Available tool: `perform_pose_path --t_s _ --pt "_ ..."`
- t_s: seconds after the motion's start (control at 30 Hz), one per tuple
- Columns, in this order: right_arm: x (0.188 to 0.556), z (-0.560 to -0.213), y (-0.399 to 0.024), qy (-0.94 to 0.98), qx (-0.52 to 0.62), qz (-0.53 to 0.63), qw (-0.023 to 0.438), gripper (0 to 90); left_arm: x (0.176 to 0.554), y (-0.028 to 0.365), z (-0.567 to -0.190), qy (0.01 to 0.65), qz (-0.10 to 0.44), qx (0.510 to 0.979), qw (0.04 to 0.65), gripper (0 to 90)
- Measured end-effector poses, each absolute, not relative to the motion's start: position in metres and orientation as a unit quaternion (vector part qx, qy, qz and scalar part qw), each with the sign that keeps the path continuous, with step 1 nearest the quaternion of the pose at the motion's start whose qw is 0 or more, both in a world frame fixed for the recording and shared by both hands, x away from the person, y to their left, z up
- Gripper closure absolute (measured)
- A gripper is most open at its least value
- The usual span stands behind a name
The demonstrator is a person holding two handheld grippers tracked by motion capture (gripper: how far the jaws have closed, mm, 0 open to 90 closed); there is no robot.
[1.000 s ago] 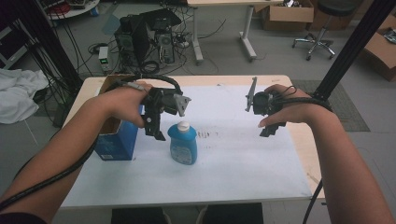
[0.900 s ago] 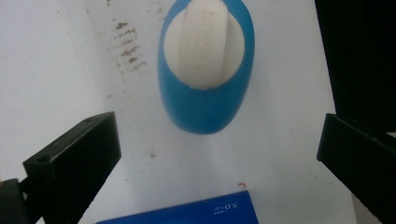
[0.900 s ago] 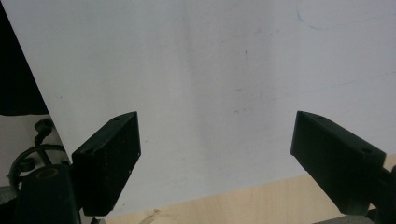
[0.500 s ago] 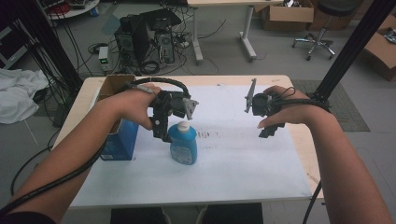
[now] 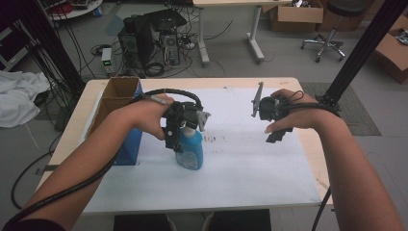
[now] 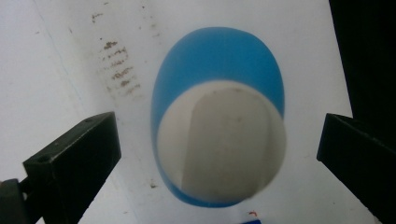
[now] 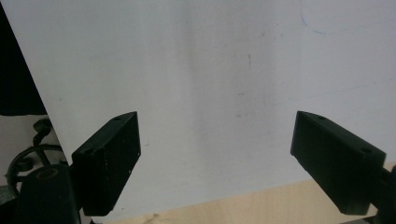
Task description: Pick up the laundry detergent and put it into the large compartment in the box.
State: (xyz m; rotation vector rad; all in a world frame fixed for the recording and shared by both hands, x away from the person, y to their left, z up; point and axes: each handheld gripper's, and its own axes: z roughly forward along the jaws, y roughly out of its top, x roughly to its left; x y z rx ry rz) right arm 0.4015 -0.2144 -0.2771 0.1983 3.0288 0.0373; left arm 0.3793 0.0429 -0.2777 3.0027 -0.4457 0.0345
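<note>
- High view: the left tongs [image 5: 185, 126] hang right over the blue bottle [image 5: 190, 149], which stands upright on the white sheet [image 5: 250, 163] covering the counter [image 5: 298, 84], just beside the box [image 5: 118, 103] at the left edge. The right tongs [image 5: 274, 122] sit well apart, out toward the right side.
- Left gripper view: looking straight down on the bottle [image 6: 217, 119], white cap in the middle. Jaws are wide apart, one on each side, neither touching it. Brown smudges [image 6: 116, 65] on the sheet nearby.
- Right gripper view: right tongs [image 7: 215, 158] are spread wide too, nothing between them, just sheet [image 7: 210, 70] and a strip of bare counter [image 7: 233, 207] edge.
</note>
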Motion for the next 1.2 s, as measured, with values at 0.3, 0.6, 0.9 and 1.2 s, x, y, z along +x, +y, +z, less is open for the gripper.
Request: perform_pose_path --t_s 0.3,0.6,0.9,1.2 --pt "0.402 -0.278 -0.214 0.996 0.067 0.011 0.053 15.9 0.381 0.045 -0.288 -0.15 0.01 0.987 0.059 0.1" --pt "0.402 -0.279 -0.213 0.996 0.065 0.01 0.053 15.9 0.379 0.042 -0.295 -0.16 0.015 0.985 0.059 0.3" --pt "0.402 -0.281 -0.213 0.996 0.066 0.012 0.052 15.9 0.378 0.036 -0.299 -0.164 0.025 0.985 0.048 1.0" --pt "0.404 -0.282 -0.213 0.996 0.066 0.013 0.051 15.9 0.377 0.037 -0.301 -0.17 0.042 0.983 0.047 10.1"
